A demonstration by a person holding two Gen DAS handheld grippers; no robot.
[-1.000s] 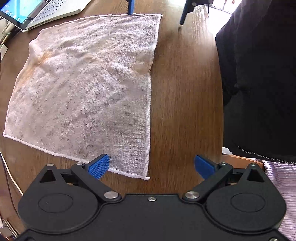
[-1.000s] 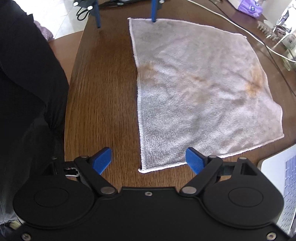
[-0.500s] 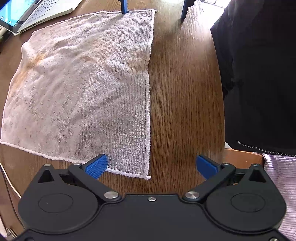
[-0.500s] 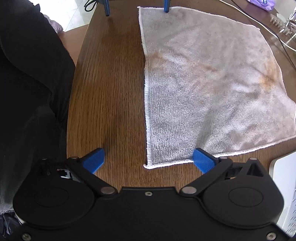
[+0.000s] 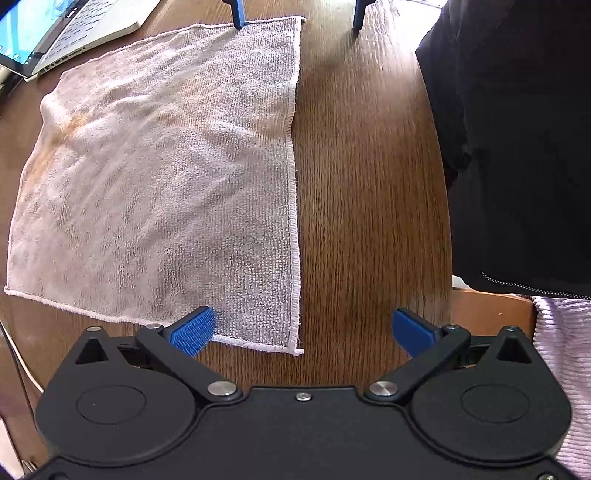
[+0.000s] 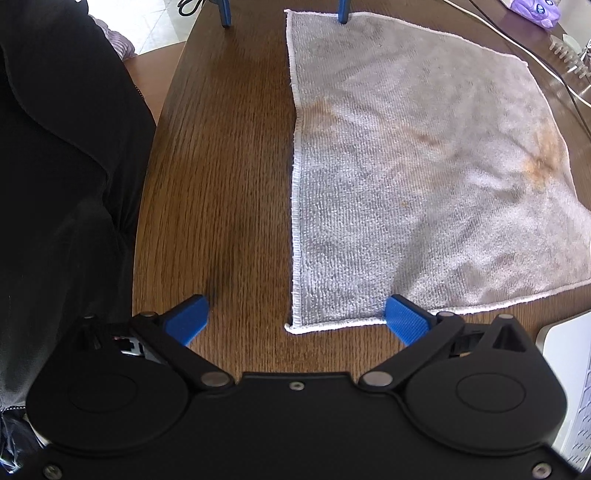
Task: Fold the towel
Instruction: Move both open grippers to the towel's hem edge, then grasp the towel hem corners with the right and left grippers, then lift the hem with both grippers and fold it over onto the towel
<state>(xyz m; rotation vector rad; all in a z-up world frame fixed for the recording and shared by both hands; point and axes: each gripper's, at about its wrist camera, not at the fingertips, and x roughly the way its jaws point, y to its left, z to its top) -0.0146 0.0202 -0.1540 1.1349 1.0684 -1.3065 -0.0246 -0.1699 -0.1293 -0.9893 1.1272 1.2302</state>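
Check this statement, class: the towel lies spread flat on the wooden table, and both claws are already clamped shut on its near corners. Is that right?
Not quite. The towel does lie flat on the table, but the left claw and right claw are wide open, each straddling a near corner. Both wrist views show it.

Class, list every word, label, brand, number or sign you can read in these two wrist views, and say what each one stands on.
No text can be read in either view.
Laptop: markings on its keys and a line above the keyboard, too small and blurred to read.
Laptop screen: lit, icons only, no legible words.
Purple packet: a print, too blurred to read.
Towel and table: no writing.
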